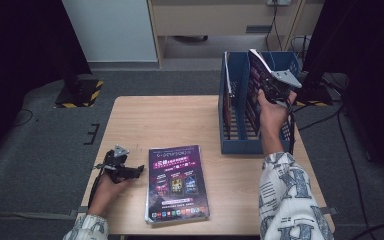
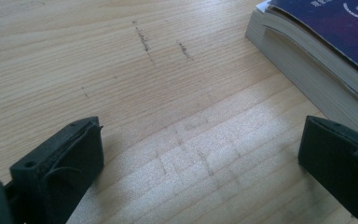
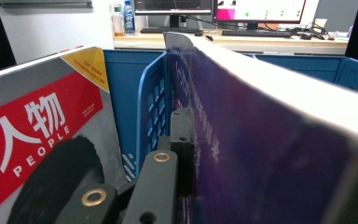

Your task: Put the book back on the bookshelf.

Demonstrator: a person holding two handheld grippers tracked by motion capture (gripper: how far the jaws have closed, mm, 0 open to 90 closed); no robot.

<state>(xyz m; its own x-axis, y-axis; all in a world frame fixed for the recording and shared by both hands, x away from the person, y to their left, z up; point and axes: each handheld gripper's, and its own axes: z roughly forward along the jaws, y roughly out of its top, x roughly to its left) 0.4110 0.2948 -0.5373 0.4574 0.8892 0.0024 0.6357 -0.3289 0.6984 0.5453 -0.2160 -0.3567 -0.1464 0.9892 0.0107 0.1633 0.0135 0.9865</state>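
Clamping a thick purple-covered magazine (image 1: 256, 80), the right gripper (image 1: 275, 86) holds it upright over the blue plastic file rack (image 1: 236, 146) at the far right of the pale wooden table (image 1: 130, 120), its lower edge between the rack's walls. The right gripper view brings out what the high view cannot: the jaws are pressed tight on the purple cover, the white page edges (image 3: 279, 88) run close past the lens, and a second magazine with a red and grey cover (image 3: 37, 121) stands in the neighbouring compartment beyond a slotted blue divider (image 3: 153, 102). The left gripper (image 1: 130, 171) rests low at the table's near left, its jaws spread wide with bare wood between them. Its own view catches the page block of a stack of purple magazines (image 2: 317, 60) just beside it, which the high view shows lying flat.
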